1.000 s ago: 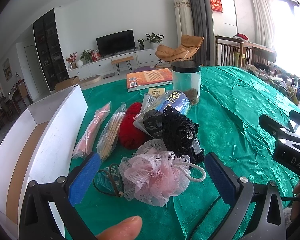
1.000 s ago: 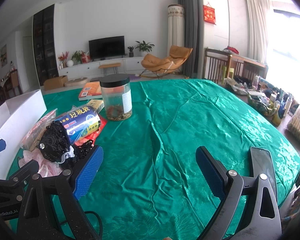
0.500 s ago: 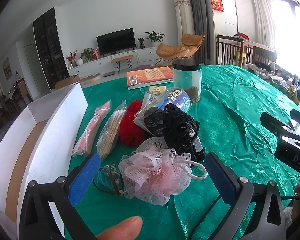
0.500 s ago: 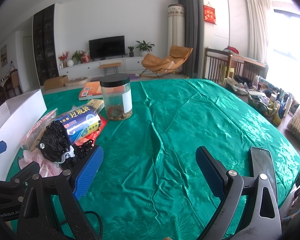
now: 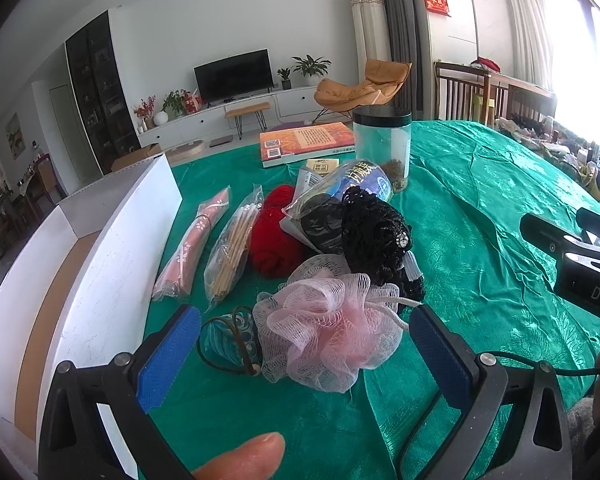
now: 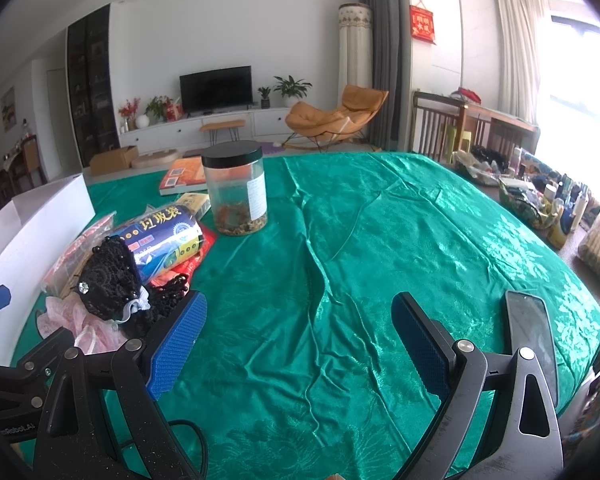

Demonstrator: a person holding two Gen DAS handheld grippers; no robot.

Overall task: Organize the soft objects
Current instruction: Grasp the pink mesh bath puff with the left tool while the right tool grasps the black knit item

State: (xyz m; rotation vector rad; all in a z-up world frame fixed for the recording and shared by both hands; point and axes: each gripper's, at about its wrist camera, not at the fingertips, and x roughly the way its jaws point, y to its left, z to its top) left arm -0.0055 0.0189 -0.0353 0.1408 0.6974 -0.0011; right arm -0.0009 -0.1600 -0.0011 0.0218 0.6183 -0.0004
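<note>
A pink mesh bath pouf [image 5: 332, 328] lies on the green tablecloth between the open blue pads of my left gripper [image 5: 304, 354], untouched. Behind it are a black lace hair net [image 5: 374, 236], red yarn [image 5: 274, 236] and a small teal pouch [image 5: 228, 340]. The white open box [image 5: 100, 264] stands at the left. My right gripper [image 6: 298, 344] is open and empty over bare cloth; the black lace piece [image 6: 108, 280] and pouf [image 6: 84, 328] show at its left.
Bagged chopsticks [image 5: 232, 248], a pink packet [image 5: 192, 248], a trash-bag roll [image 5: 356, 180], a clear jar [image 5: 382, 146] and a book [image 5: 306, 142] lie further back. A phone [image 6: 530, 332] lies near the table's right edge.
My left gripper has edged slightly forward toward the pouf, jaws still open. The right gripper has not moved.
</note>
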